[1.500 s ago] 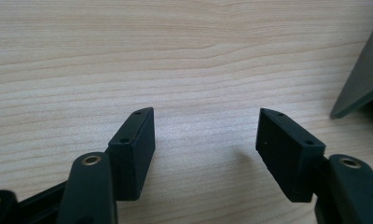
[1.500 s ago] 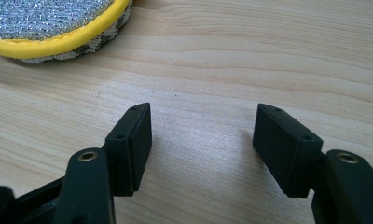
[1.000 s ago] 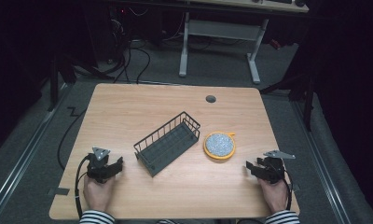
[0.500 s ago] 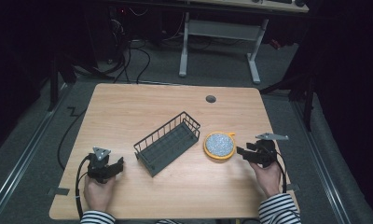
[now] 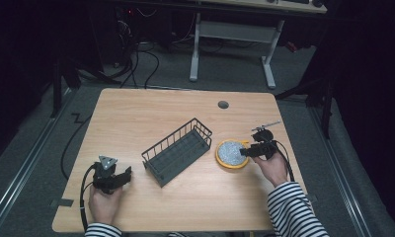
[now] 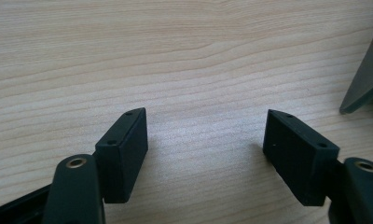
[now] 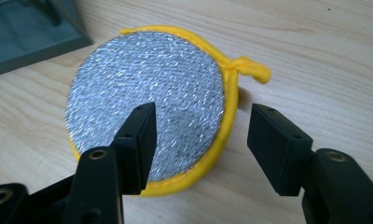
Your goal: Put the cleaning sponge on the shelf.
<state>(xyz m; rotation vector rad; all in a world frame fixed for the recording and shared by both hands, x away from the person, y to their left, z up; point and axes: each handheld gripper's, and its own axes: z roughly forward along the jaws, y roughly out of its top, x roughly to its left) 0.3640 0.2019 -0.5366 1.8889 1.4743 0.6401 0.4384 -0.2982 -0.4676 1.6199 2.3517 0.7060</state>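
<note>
— which claw is nearer the scouring pad (image 5: 231,152)?
— my right claw (image 7: 201,135), spread wide and empty, straddling its yellow rim beside the wire basket (image 5: 177,150). my left claw (image 6: 205,142) is released over bare table (image 5: 151,111).

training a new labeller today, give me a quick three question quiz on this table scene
1. True or false: the right hand-held gripper is clamped on the round scrubbing pad.
2. What lies between the left hand-held gripper and the pad?
3. What colour is the pad's rim: A red, B yellow, C green?

Key:
1. False. Its jaws stand open, astride the pad's edge.
2. The wire basket.
3. B.
</note>
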